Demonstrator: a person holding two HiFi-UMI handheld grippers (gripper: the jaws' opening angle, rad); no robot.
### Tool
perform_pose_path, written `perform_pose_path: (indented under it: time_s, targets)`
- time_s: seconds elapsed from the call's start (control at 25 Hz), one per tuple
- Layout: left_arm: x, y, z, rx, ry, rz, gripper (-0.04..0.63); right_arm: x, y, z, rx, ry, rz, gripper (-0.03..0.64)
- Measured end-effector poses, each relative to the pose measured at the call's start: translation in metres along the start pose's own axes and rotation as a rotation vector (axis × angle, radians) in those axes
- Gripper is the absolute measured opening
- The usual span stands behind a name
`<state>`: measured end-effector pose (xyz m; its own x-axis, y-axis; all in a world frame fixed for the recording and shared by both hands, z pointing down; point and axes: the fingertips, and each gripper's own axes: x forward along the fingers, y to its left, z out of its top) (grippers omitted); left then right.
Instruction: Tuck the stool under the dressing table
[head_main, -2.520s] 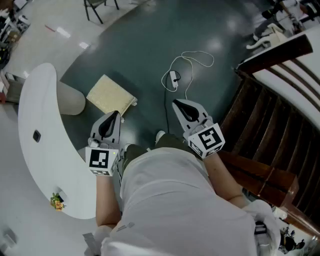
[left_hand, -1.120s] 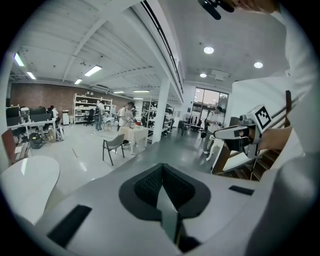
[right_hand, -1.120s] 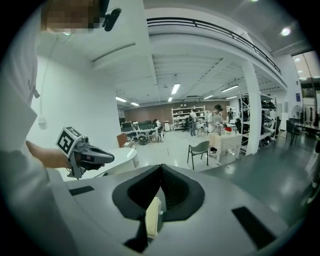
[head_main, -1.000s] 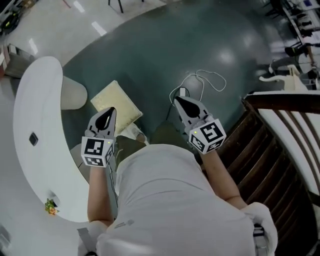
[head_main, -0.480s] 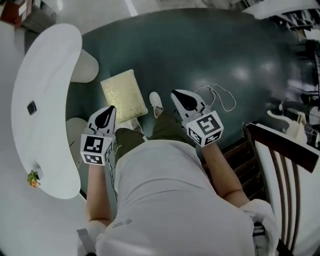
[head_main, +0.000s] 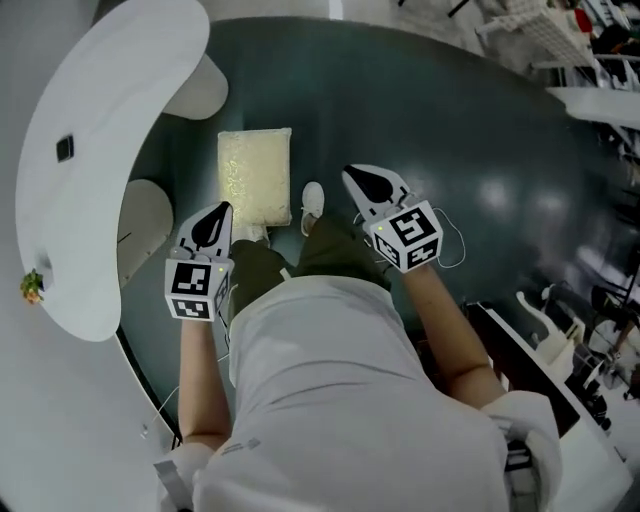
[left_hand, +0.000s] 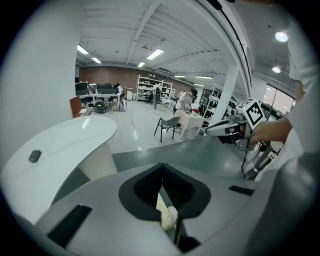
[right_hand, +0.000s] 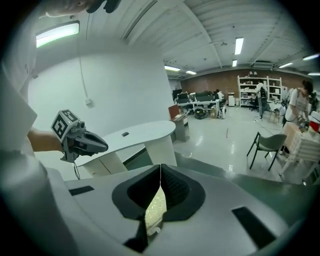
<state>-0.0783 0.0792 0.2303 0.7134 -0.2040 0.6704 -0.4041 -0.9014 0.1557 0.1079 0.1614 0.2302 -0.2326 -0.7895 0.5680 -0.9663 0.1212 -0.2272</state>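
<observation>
Dark green flooring (head_main: 430, 120) fills a wide workshop where a person in a white top stands over a cream-cushioned stool (head_main: 255, 178), with tongs in each hand. The stool sits out on the floor, just beside the inner curve of the white, kidney-shaped desk (head_main: 110, 110) and not beneath its top. One white shoe (head_main: 312, 206) is planted just beside the cushion's near right corner.

The left tongs (head_main: 222, 208) hover near the stool's near end, pointing forward and down. They are clenched with nothing in them, and its own view shows the two pads pressed together with a sliver of cushion showing beyond them. The right tongs (head_main: 349, 174), to the right of the shoe, are likewise clenched and empty.

A small dark object (head_main: 64, 149) lies on the desk top, and a green-and-yellow trinket (head_main: 32, 285) rests at its near edge. The gripper views show a dark chair (right_hand: 266, 145) on the pale floor beyond, with shelving against the far wall.
</observation>
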Motion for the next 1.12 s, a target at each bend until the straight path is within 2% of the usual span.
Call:
perform_pose_path:
  time_s: [0.24, 0.4, 0.76, 1.12]
  targets:
    - [0.009, 0.012, -0.02, -0.148, 0.016, 0.124, 0.002, 0.047, -0.02, -0.017, -0.085, 0.11, 0.114, 0.023]
    - [0.015, 0.015, -0.042, -0.213, 0.051, 0.188, 0.002, 0.079, -0.028, -0.032, -0.133, 0.173, 0.175, 0.031]
    - [0.03, 0.024, -0.092, -0.362, 0.098, 0.289, 0.002, 0.155, -0.039, -0.081, -0.292, 0.317, 0.303, 0.058]
    - [0.055, 0.035, -0.168, -0.487, 0.165, 0.369, 0.003, 0.223, -0.056, -0.141, -0.43, 0.459, 0.372, 0.084]
